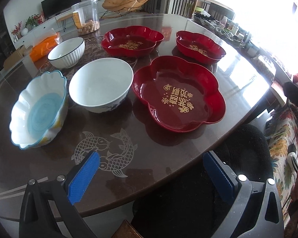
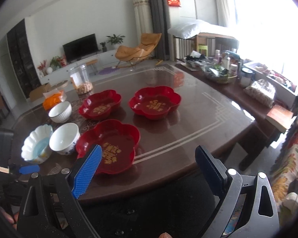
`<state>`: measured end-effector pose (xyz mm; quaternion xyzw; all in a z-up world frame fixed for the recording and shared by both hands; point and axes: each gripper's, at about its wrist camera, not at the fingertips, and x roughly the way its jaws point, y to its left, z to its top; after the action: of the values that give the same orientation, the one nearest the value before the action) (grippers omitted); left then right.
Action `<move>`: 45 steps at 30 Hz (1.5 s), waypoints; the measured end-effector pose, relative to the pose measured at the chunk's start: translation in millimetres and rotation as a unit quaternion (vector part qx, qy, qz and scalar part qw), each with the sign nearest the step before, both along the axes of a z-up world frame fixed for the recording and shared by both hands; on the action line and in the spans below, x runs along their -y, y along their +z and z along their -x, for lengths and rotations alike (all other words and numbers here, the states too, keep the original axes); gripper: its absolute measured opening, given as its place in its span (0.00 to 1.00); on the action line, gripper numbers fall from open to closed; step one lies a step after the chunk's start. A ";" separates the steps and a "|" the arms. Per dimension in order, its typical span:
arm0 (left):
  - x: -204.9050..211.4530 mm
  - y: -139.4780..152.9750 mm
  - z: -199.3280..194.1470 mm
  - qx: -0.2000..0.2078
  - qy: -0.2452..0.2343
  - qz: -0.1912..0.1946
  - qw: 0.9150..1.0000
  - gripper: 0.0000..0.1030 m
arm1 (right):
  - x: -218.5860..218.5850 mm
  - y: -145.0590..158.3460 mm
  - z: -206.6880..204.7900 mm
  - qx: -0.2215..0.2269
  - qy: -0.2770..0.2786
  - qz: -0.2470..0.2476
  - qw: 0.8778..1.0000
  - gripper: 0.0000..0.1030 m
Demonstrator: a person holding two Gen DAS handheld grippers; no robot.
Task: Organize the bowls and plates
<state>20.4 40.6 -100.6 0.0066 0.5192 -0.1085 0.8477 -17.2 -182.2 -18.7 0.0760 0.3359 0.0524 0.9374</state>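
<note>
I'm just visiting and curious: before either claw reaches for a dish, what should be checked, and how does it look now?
1. Left claw open and empty: ok.
2. Right claw open and empty: ok.
3. Nearest red plate empty, nothing stacked in it: ok.
4. Plain white bowl upright and empty: ok.
5. Scalloped bowl clear of the white bowl: cannot tell, rims very close.

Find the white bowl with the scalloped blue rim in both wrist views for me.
Left wrist: the white scalloped bowl with a blue rim and pale blue inside sits far left, on the table.
Right wrist: the same bowl is lower left.
Shared landmark: the plain round white bowl stands just right of it in both.
</note>
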 end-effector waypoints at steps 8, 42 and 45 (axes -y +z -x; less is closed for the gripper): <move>23.2 -11.3 -20.0 -0.020 -0.025 0.037 0.999 1.00 | -21.6 -57.7 -89.3 -0.123 0.095 0.035 0.987 0.93; 10.1 -27.1 -41.4 -0.033 0.015 0.051 0.998 0.95 | 56.2 -76.5 -268.6 -0.186 -0.029 0.060 0.980 0.92; 13.0 -29.6 -48.8 -0.039 0.005 0.072 0.997 0.95 | 38.1 -70.7 -226.3 -0.200 0.033 0.031 0.979 0.92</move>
<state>69.1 27.7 -130.2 -0.0614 0.5426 -0.1419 0.8256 209.1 -220.3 -89.4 0.0446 0.5205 0.0566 0.8508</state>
